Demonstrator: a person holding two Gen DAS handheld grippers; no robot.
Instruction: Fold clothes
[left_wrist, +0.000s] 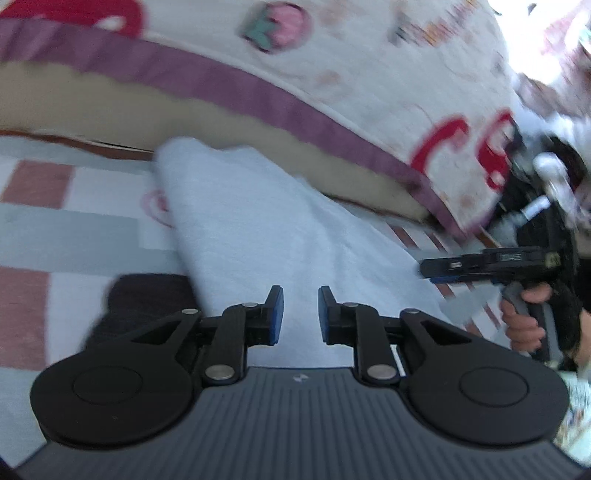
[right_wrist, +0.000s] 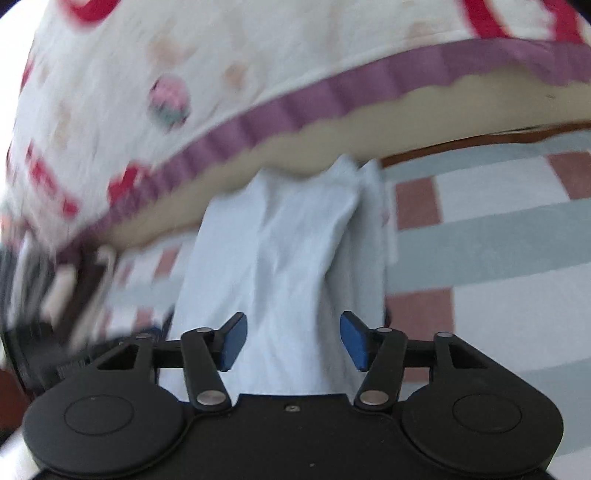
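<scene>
A pale blue garment, soft and creased, lies in a long narrow fold on the checked sheet of pink, grey and white blocks. Behind it rises a printed quilt with a ruffled purple trim. The left gripper hovers over the cloth, jaws apart and empty. The right gripper likewise gapes wide above it, blue pads bare.

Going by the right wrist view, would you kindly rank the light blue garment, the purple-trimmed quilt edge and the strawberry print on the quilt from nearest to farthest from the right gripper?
1. Light blue garment: directly ahead of the open right gripper, running between its fingers.
2. Purple trim: beyond the garment, crossing the view.
3. Strawberry print: upper left, past the trim.
</scene>
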